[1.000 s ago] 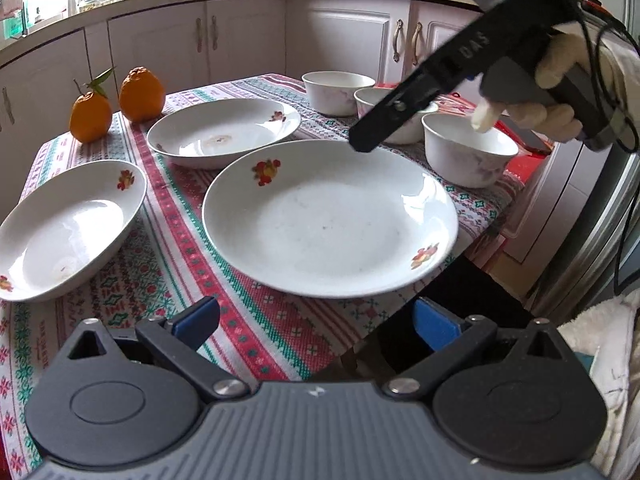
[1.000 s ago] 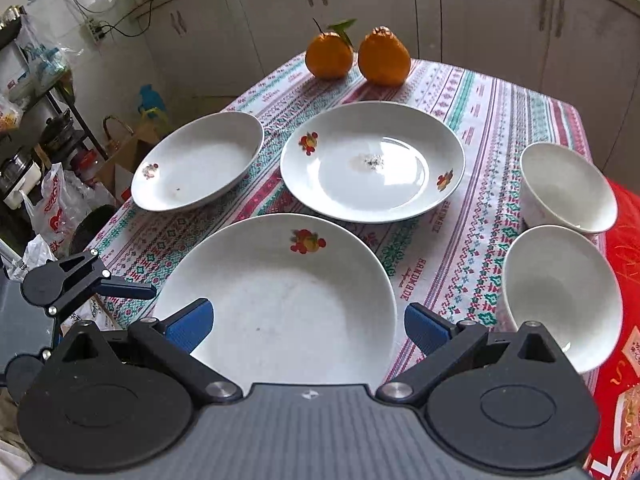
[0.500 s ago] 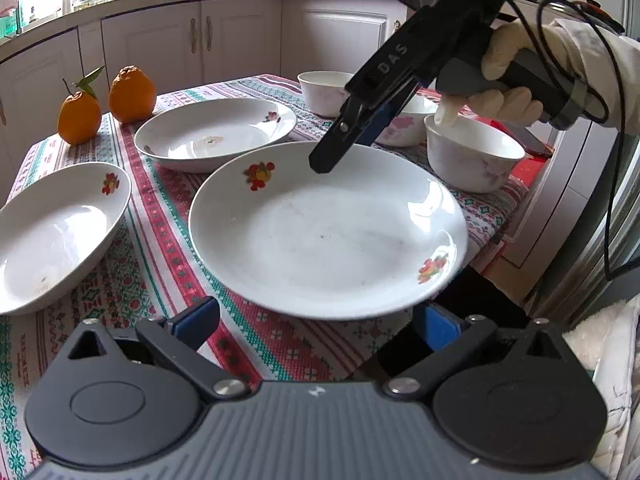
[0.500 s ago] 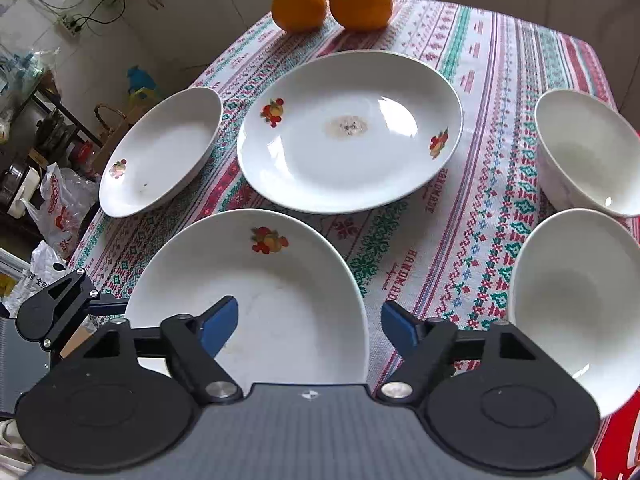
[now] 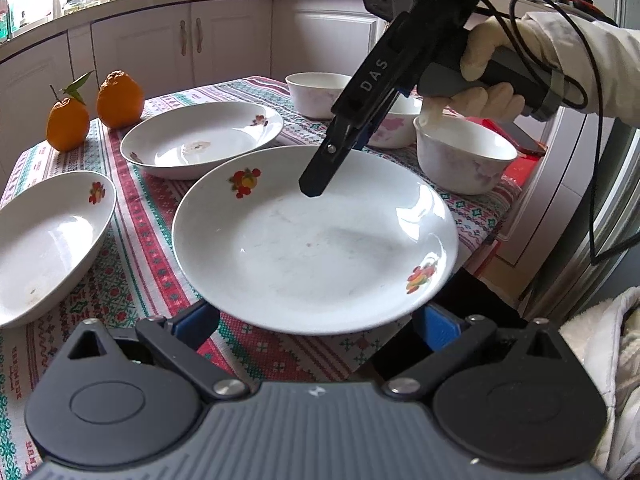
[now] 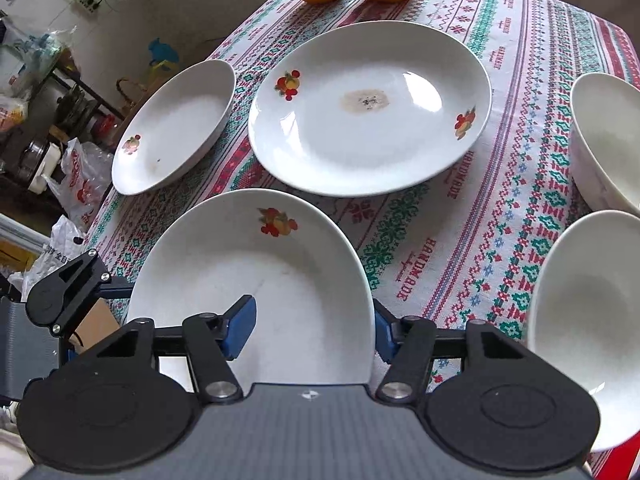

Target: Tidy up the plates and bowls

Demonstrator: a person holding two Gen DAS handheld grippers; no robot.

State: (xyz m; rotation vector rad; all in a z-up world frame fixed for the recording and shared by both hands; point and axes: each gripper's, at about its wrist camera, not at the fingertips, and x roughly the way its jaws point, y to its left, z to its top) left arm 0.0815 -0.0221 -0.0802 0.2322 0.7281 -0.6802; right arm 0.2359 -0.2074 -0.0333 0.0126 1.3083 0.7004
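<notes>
Three white plates with fruit prints lie on the patterned tablecloth. The nearest plate (image 5: 316,236) sits at the table's front edge, also in the right wrist view (image 6: 256,280). My right gripper (image 6: 312,330) is open, its jaws straddling that plate's rim: one blue pad (image 6: 240,326) over the plate's inside, the other outside the rim. In the left wrist view the right gripper (image 5: 316,186) points down at the plate's far side. My left gripper (image 5: 316,320) is open, low at the plate's near edge. A second plate (image 6: 368,112) and a third plate (image 6: 176,124) lie beyond.
Three white bowls stand at the table's right side: the nearest bowl (image 5: 464,156), one behind the right gripper (image 5: 394,124), one farther back (image 5: 316,92). Two oranges (image 5: 92,108) sit at the far corner. Cabinets stand behind; a shelf with bags (image 6: 52,128) beside the table.
My right gripper has come down and forward onto the nearest plate's rim, and its jaws have narrowed. My left gripper has moved closer to the plate's near edge.
</notes>
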